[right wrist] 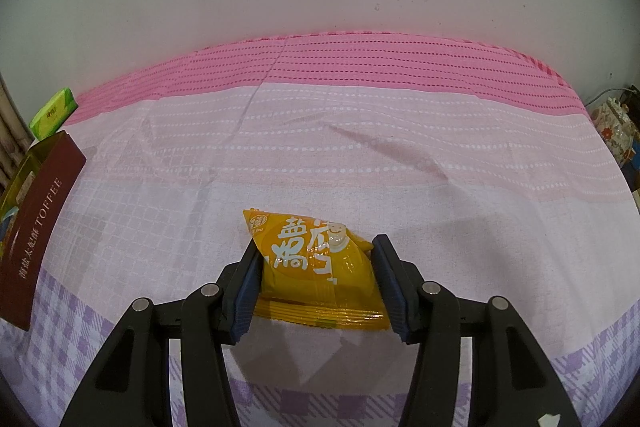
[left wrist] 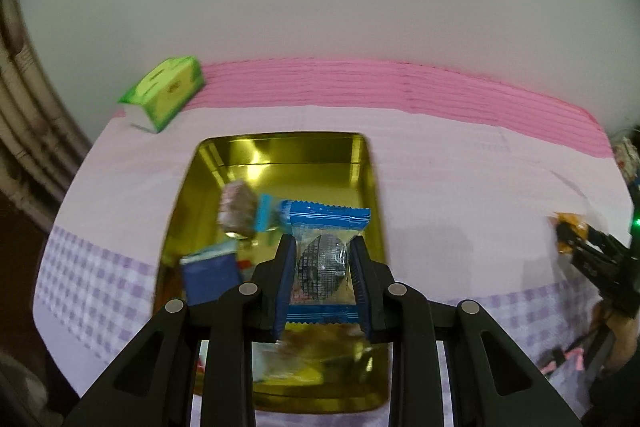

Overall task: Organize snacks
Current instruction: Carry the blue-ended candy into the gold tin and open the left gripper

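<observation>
My left gripper (left wrist: 322, 259) is shut on a blue-and-clear snack packet (left wrist: 326, 251) and holds it above the open gold tin (left wrist: 280, 151), which holds several wrapped snacks (left wrist: 240, 211). My right gripper (right wrist: 316, 269) has its jaws around a yellow snack packet (right wrist: 316, 267) that lies on the cloth; both pads touch its sides. The right gripper and its yellow packet also show at the far right of the left wrist view (left wrist: 568, 231). The tin's dark red side (right wrist: 36, 223), lettered TOFFEE, shows at the left of the right wrist view.
A pink, white and lilac checked cloth (right wrist: 360, 155) covers the table up to a pale wall. A green tissue pack (left wrist: 168, 91) lies at the back left, also in the right wrist view (right wrist: 52, 115). A floral object (right wrist: 614, 131) stands past the right edge.
</observation>
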Demonstrator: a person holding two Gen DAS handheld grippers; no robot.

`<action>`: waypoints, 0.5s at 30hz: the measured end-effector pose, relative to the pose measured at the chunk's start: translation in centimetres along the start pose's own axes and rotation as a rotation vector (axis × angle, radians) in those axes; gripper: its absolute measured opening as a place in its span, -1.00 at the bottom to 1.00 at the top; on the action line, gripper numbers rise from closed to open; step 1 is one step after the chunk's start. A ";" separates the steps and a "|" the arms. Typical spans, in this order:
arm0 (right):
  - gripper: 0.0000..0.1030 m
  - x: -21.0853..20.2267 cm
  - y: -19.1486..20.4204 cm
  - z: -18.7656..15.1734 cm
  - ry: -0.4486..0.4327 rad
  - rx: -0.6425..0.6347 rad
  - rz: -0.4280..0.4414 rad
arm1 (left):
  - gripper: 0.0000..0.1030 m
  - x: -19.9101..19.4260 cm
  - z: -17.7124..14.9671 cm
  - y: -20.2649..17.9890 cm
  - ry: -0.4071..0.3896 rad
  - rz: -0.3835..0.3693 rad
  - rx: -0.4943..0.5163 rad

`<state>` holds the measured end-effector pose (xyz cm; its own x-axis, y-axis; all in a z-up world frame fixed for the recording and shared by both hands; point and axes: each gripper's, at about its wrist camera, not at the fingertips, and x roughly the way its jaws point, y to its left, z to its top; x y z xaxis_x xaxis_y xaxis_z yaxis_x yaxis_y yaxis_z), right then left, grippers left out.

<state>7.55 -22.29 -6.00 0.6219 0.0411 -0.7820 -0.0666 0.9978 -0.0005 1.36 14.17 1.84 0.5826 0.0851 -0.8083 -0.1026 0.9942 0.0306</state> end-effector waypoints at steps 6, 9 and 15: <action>0.00 0.0 0.1 0.0 0.002 -0.006 -0.007 | -0.45 1.6 -0.7 1.7 0.036 0.037 -0.011; 0.00 0.0 0.2 0.1 0.002 -0.007 -0.007 | -0.45 2.2 -1.1 2.0 0.046 0.049 -0.005; 0.00 0.0 0.3 0.1 0.003 -0.013 -0.014 | -0.45 3.2 -1.5 2.4 0.067 0.059 -0.001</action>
<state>7.59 -22.01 -5.91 0.6201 0.0274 -0.7841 -0.0683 0.9975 -0.0191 1.74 16.76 -1.59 0.5199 0.1384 -0.8429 -0.1355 0.9877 0.0786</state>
